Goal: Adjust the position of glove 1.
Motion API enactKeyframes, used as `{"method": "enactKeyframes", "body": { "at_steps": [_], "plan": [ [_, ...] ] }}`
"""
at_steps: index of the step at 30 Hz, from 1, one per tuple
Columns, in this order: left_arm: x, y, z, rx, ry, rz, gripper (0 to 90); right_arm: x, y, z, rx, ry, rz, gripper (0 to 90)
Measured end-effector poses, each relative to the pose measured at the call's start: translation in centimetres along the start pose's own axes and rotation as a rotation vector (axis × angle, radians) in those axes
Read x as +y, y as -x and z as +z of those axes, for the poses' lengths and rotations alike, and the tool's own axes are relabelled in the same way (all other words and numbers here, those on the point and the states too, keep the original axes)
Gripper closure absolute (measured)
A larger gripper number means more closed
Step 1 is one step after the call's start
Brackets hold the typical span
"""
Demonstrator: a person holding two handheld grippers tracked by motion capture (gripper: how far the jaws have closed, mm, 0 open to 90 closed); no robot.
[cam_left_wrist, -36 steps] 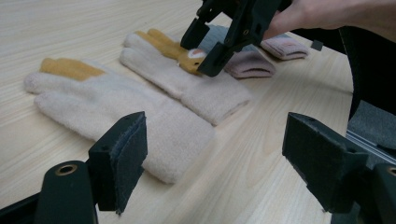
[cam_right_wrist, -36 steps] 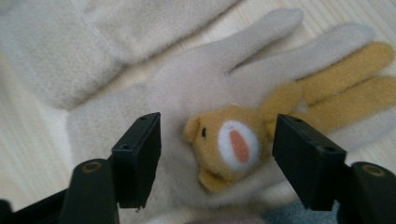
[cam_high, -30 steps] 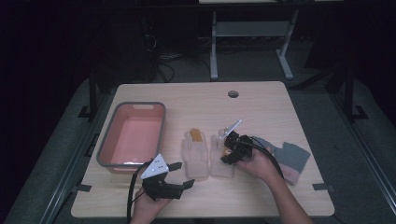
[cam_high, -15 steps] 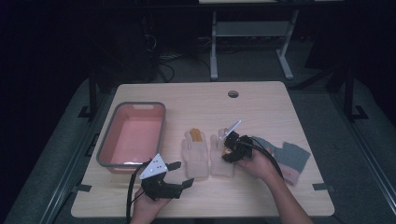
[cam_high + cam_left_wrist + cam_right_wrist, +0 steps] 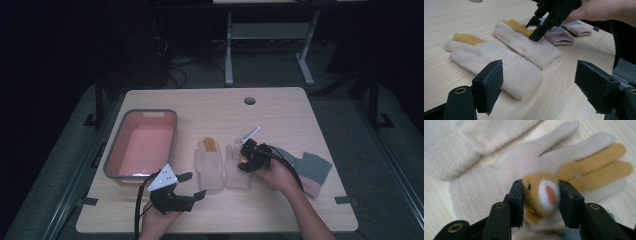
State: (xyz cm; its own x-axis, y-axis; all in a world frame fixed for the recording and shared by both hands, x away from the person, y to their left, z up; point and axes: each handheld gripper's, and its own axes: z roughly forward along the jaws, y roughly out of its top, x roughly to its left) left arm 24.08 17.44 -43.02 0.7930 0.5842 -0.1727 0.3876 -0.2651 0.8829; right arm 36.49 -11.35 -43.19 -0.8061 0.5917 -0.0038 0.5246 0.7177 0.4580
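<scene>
Cream gloves (image 5: 209, 167): fuzzy knit cloth, matt, ochre fingertips; ochre tab (image 5: 541, 192) plush, with a white-and-orange patch; table (image 5: 280, 115) pale wood-grain laminate, smooth; tub (image 5: 141, 145) pink plastic, grey rim; gripper pads (image 5: 492, 83) matt black foam.

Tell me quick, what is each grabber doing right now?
Left gripper: open, holding nothing, near the cream glove.
Right gripper: jaws just closed, pinching the tan animal patch on the other glove.
</scene>
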Motion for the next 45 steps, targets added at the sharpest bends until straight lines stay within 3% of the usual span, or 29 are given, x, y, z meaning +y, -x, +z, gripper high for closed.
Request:
{"method": "enactKeyframes", "body": {
  "at_steps": [22, 33, 37, 45],
  "plan": [
    [0.1, -0.1, -0.5, 0.019, 0.023, -0.017, 22.4, 1.3, -0.6, -3.5, -0.008, 0.064, -0.025, 58.7],
    [0.0, -0.1, -0.7, 0.024, 0.032, -0.019, 22.3, 3.6, -1.8, -5.8, -0.009, 0.123, -0.076, 58.7],
    [0.0, -0.1, -0.8, 0.025, 0.029, -0.015, 22.3, 5.1, -2.9, -5.6, 0.002, 0.134, -0.128, 58.6],
    [0.0, 0.0, -0.8, 0.022, 0.042, -0.027, 22.3, 6.9, -4.0, -4.2, 0.027, 0.132, -0.181, 58.6]
  ]
}}
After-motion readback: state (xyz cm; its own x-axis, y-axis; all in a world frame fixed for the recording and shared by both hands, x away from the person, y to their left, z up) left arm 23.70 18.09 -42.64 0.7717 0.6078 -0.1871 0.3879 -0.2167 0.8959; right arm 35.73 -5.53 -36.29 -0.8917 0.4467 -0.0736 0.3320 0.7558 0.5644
